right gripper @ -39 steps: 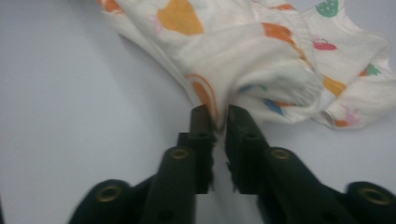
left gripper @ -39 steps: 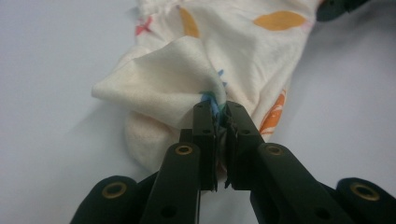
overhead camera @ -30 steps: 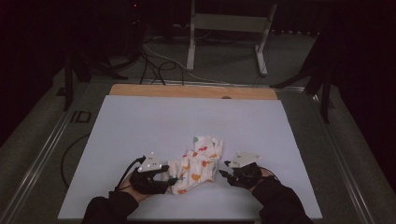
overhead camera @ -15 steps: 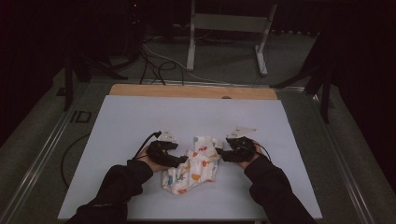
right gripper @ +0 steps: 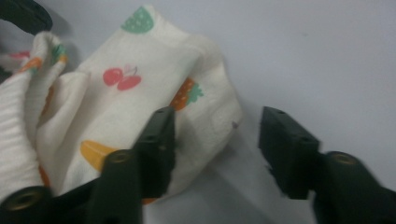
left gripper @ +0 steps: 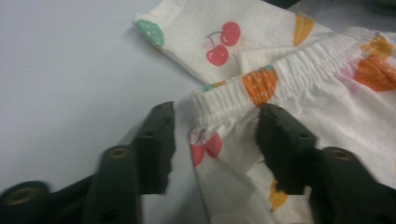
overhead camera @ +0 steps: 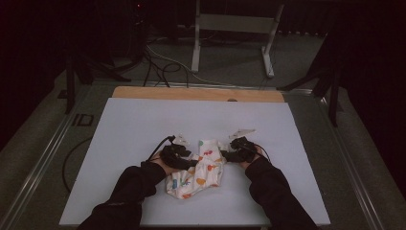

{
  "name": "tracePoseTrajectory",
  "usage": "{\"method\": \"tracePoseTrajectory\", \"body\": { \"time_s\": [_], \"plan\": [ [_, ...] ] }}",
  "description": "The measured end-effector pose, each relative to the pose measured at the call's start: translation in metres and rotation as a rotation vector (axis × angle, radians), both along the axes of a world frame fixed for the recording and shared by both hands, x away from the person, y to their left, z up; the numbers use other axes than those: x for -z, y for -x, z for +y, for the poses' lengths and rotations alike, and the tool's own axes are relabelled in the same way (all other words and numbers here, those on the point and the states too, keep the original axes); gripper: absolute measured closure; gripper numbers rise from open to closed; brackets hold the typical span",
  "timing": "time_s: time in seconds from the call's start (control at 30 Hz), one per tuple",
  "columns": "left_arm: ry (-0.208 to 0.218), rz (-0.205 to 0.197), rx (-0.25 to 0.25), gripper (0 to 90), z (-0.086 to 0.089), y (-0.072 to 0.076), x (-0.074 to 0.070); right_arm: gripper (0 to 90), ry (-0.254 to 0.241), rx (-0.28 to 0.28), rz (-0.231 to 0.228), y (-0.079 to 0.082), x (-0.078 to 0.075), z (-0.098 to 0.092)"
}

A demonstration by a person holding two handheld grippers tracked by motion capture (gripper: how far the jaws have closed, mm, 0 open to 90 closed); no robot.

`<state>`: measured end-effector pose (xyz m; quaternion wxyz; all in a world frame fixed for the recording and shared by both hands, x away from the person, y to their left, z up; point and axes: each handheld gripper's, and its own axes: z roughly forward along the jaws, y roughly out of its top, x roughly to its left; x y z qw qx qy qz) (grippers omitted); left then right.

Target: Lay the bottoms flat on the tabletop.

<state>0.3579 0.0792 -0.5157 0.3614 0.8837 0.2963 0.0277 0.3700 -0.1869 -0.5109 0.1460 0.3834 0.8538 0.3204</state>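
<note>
Left gripper point(overhead camera: 191, 163): jaws parted and just been closing; the elastic waistband point(left gripper: 280, 74) of the garment lies between the two black pads, yet a gap shows on the left pad's side, so nothing is pinched for now
Why it sits there: the gathered band is the thickest, firmest edge on this side of the cloth, a sensible place to bite if the piece is to be lifted or spread
Right gripper point(overhead camera: 225, 154): jaws parted as well and just been closing; one pad rests against or just over the rounded edge of the cloth, the other stands on bare table, so I judge it unclamped
Why it sits there: it comes in from the opposite side, mirroring the left, which suggests a two-point pick so the fabric can be pulled apart evenly
Garment point(overhead camera: 196, 170): small cream piece printed with cherries, strawberries and orange slices, lying crumpled on the white table point(overhead camera: 119, 124), near the person's edge, between the two hands
Folded flap point(left gripper: 210, 37): a flat layer lies just beyond the waistband, partly under it
Sleeves point(overhead camera: 129, 187): dark forearms come in low, keeping both tools near the tabletop
Step in hand: likely settling both grips on opposite edges before any lift
Risk: the right pad may catch only one loose fold
</note>
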Motion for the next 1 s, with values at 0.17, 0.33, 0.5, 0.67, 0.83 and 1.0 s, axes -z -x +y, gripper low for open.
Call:
{"method": "tracePoseTrajectory", "body": {
  "time_s": [0.17,0.33,0.5,0.67,0.83,1.0],
  "plan": [
    [-0.005,0.003,-0.013,80.2,0.0,0.001,0.001,64.4,0.011,-0.025,0.017,0.002,0.004,0.003],
    [0.014,-0.016,-0.023,87.4,0.004,0.003,0.0,86.2,0.014,-0.032,0.037,0.006,0.001,0.006],
    [0.032,-0.038,-0.048,87.6,0.017,0.005,-0.011,87.7,0.012,-0.026,0.027,0.015,-0.006,0.0],
    [0.032,-0.049,-0.074,87.6,0.032,0.007,-0.016,87.8,0.005,-0.013,0.011,0.029,-0.015,-0.016],
    [0.038,-0.051,-0.102,87.5,0.046,0.008,-0.017,87.8,-0.022,0.009,0.015,0.046,-0.023,-0.035],
    [0.036,-0.059,-0.127,87.5,0.056,0.007,-0.02,87.8,-0.026,0.028,0.019,0.067,-0.028,-0.054]
  ]
}}
